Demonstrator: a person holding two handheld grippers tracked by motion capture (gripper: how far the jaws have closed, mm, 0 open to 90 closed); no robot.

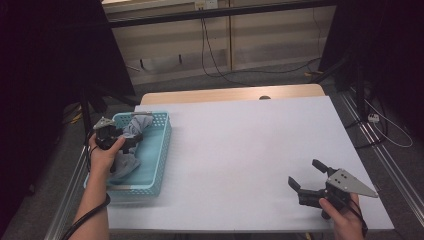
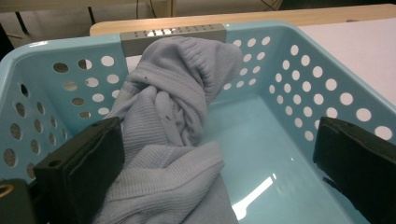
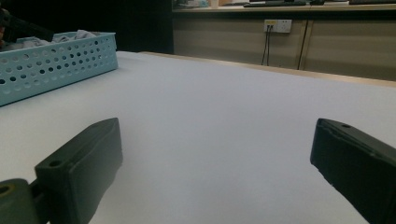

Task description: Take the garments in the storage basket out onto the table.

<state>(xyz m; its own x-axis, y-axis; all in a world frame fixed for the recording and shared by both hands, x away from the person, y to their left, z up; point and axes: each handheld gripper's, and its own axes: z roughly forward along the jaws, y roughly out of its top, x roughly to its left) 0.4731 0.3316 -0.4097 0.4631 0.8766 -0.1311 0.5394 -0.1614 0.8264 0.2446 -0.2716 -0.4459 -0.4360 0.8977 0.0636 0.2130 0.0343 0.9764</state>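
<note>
While the left gripper (image 2: 219, 163) hangs inside the blue basket (image 1: 161, 150) at the bench's left edge, jaws spread beside the grey cloth (image 2: 173, 140), a grab may snag the basket wall. The right gripper (image 1: 306, 181) rests spread near the front right corner.

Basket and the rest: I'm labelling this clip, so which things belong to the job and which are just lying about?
In the job:
left gripper, open
grey cloth
basket

Lying about:
right gripper, open over the table
floor cables
</note>
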